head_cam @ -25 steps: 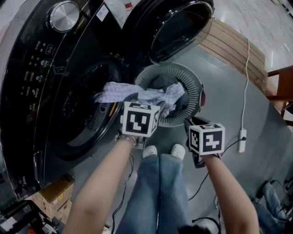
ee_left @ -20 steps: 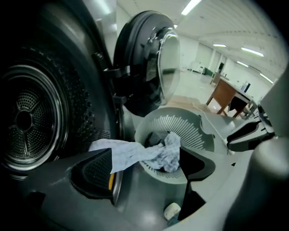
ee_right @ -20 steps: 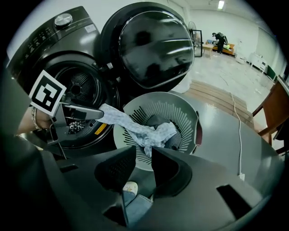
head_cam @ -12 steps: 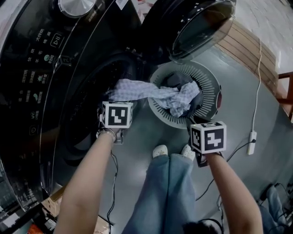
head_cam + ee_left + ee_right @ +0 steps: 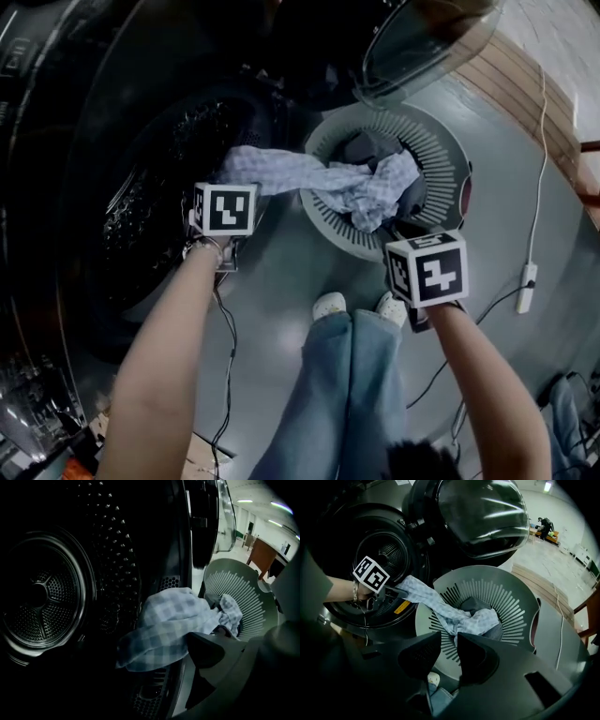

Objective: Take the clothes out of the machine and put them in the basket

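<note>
Found checked cloth [image 5: 309, 178] draped from the mouth of the machine [image 5: 141, 216] across into the basket [image 5: 445, 159], with far end heaped on a dark garment [image 5: 366, 148] there. Noted left tongs [image 5: 398, 592] at the cloth's drum end, jaws just opened wide, nothing pressed between them. Noted right tongs [image 5: 449, 639] above the basket's near rim, jaws almost together with a narrow gap, empty

A: What can you count from there?

B: On my screen I count one big black washing machine [image 5: 94, 112], one round grey plastic basket [image 5: 323, 220], one blue-and-white checked cloth [image 5: 281, 173], one dark grey piece of clothing [image 5: 370, 150] and two white shoes [image 5: 330, 306].

A: I see one white power strip [image 5: 527, 286] too.
</note>
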